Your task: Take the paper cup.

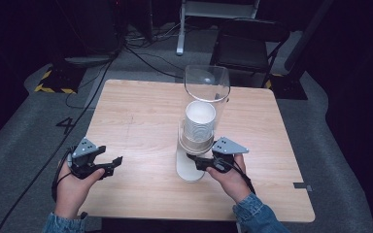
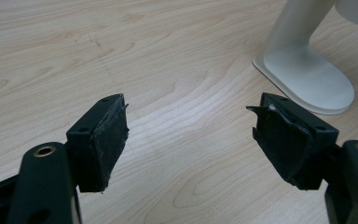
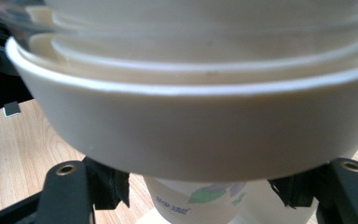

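Note:
A cup dispenser stands mid-table: a clear tube holds a stack of white paper cups above a white foot. In the right gripper view its cream collar looms close, and the lowest paper cup pokes out beneath it. My right gripper is under the collar with a jaw on each side of that cup, shut on it; the collar hides part of the contact. At the table's front left, my left gripper stands open with nothing between its jaws, pointing toward the dispenser's foot.
The wooden table has bare room on the left and at the back. Beyond its far edge are a black chair, a white stand and cables on the grey floor. Yellow-black tape marks the floor at left.

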{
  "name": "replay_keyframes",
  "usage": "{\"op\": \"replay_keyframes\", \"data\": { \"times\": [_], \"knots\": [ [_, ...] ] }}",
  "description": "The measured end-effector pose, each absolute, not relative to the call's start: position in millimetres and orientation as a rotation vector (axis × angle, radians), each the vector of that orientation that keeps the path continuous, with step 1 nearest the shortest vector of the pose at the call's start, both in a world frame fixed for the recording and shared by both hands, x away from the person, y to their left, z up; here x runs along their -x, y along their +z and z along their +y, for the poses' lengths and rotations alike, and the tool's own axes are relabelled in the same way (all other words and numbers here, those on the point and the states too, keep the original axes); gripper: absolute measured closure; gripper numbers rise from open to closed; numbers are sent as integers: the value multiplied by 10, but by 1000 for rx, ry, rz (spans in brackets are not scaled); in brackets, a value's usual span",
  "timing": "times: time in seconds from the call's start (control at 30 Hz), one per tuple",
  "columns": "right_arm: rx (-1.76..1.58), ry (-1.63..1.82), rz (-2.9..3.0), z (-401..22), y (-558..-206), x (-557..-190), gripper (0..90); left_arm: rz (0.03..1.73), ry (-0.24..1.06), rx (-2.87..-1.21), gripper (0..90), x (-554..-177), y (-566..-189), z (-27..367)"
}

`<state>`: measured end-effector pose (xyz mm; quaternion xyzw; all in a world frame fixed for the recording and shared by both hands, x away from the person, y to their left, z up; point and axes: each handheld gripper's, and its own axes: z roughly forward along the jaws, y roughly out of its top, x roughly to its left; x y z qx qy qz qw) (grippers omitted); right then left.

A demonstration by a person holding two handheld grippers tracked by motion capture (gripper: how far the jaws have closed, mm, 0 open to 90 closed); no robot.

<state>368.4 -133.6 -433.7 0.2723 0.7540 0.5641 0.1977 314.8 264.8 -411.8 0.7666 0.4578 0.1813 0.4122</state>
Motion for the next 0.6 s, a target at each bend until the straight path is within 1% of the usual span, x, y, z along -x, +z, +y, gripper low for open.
{"op": "replay_keyframes", "data": {
  "times": [0.6],
  "knots": [
    [-770,1571,2119,-1349,-4365,-3663,333,1146,448,-1932,256,-3149,-4123,2627]
  ]
}}
